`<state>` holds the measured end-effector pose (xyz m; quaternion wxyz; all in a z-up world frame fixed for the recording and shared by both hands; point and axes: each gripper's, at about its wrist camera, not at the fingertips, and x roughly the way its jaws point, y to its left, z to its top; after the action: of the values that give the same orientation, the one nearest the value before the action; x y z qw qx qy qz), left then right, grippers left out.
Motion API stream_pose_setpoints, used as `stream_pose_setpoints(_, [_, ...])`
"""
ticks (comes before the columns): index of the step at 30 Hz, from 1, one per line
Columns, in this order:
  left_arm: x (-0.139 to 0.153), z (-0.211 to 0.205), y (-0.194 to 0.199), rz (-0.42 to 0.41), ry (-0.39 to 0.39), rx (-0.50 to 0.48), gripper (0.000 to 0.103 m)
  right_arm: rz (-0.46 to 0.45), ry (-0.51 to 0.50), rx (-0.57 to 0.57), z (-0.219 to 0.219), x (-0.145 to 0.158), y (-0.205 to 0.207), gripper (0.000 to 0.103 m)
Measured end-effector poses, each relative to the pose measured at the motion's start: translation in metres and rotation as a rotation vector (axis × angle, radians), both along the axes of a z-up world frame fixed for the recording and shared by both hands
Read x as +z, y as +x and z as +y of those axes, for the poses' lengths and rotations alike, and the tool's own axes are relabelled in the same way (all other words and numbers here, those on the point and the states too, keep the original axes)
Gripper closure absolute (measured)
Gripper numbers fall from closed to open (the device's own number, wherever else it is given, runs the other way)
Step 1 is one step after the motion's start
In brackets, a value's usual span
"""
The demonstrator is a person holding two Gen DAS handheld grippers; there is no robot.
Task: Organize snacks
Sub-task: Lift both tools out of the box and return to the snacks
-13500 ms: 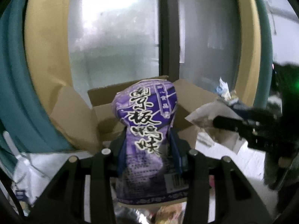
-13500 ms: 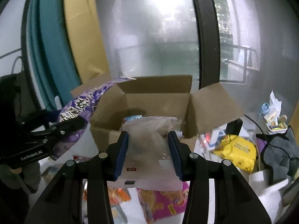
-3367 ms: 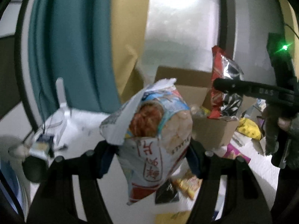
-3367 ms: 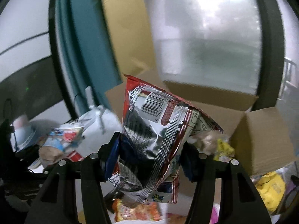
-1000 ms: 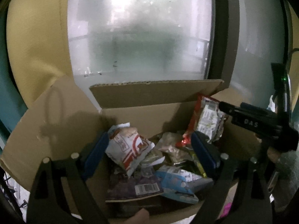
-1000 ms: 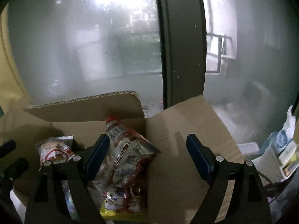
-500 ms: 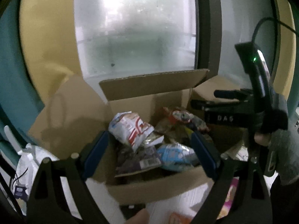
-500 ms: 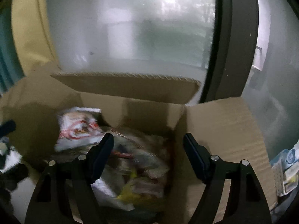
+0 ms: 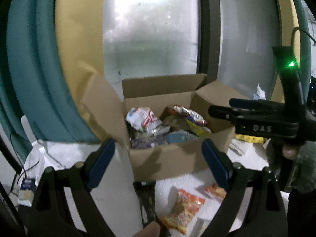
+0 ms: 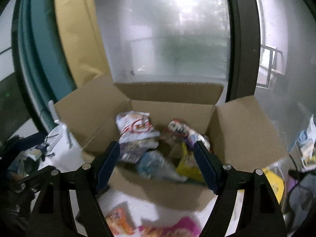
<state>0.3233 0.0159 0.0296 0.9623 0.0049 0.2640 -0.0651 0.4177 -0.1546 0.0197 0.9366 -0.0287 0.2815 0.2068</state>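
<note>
Both grippers empty, wide open, facing the cardboard box point(image 9: 167, 158).
Orange snack packet point(image 9: 182, 209) lies below your left gripper point(image 9: 158, 158), nearer than right gripper point(image 10: 157, 162); long axis runs away from you.

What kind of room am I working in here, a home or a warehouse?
Most likely a home, on the floor by a balcony door: a frosted glass door with teal and yellow curtains stands behind the cardboard box, and loose snack packets lie in front.
</note>
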Motion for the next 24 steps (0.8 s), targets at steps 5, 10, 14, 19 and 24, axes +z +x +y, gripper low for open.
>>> stream_pose_setpoints(5, [-0.012, 0.004, -0.033, 0.017, -0.003, -0.014, 0.013, 0.01, -0.007, 0.024, 0.01, -0.005, -0.037, 0.023])
stream_pose_setpoints(10, [-0.037, 0.006, -0.057, 0.063, -0.006, -0.031, 0.013, 0.032, -0.024, 0.036, 0.015, -0.027, -0.068, 0.023])
stream_pose_setpoints(14, [-0.069, 0.008, -0.067, 0.135, -0.017, -0.052, 0.013, 0.058, -0.023, 0.033, 0.012, -0.047, -0.087, 0.023])
stream_pose_setpoints(19, [-0.107, 0.007, -0.078, 0.218, -0.035, -0.099, 0.013, 0.121, -0.008, 0.035, 0.012, -0.08, -0.112, 0.023])
stream_pose_setpoints(24, [-0.121, 0.007, -0.089, 0.243, -0.043, -0.127, 0.013, 0.18, -0.028, 0.018, 0.012, -0.113, -0.13, 0.023])
